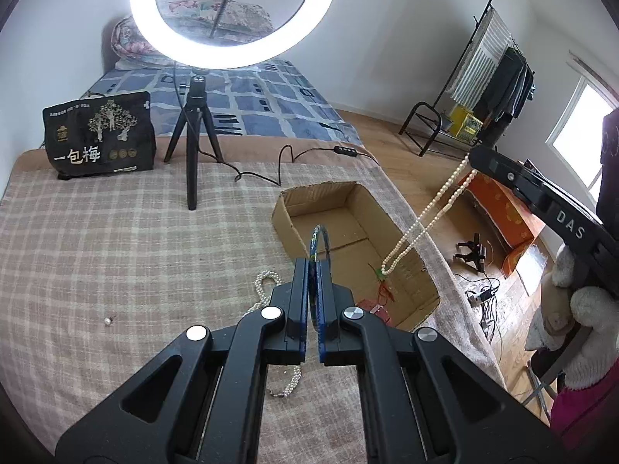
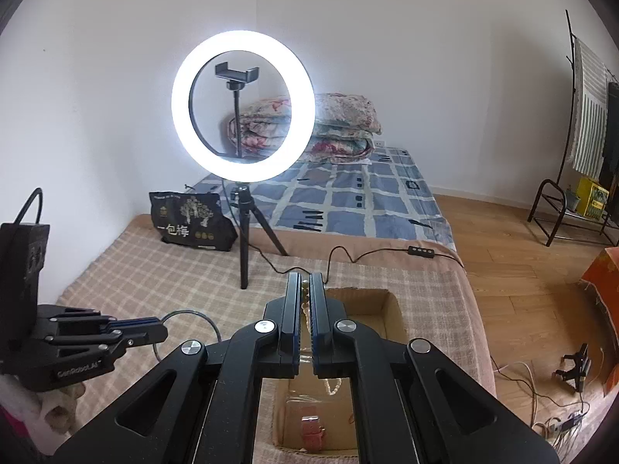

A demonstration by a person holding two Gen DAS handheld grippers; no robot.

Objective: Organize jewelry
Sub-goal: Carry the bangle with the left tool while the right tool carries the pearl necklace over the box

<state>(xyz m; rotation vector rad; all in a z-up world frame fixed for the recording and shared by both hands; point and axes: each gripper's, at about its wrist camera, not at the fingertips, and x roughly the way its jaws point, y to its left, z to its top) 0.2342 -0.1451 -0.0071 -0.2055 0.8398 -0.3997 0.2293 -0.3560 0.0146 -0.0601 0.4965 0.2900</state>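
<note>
Because it is a string of small round beads on a thread, the pearl necklace (image 1: 421,224) will likely handle as light, limp and slippery: it hangs in a long doubled loop from the tip of the right gripper (image 2: 305,290), whose jaws are pressed together on it near one end, and its lowest beads dangle above the right side of the cardboard box (image 1: 309,201); a pinch across the strand, as here, looks the sensible hold, though the beads could roll out of a loose grip and the thread would probably suffer from a hard tug. By contrast the bangle (image 1: 319,241) is a thin, stiff hoop with a dark bluish sheen, light by the look of it and smooth enough to twist in the grip; the left gripper (image 1: 313,274) has its jaws closed on its rim, holding it upright, edge-on to the camera, near the box's left wall. Another pearl strand (image 1: 267,286) lies in loose curls on the blanket (image 1: 116,251), partly hidden under the left gripper. Inside the box, shallow, brown and open-topped with creased flaps, lie a pinkish strap-like piece (image 2: 313,425) and some reddish bits I cannot identify. Beneath everything, the blanket is soft, woven and checked in beige and pink
</note>
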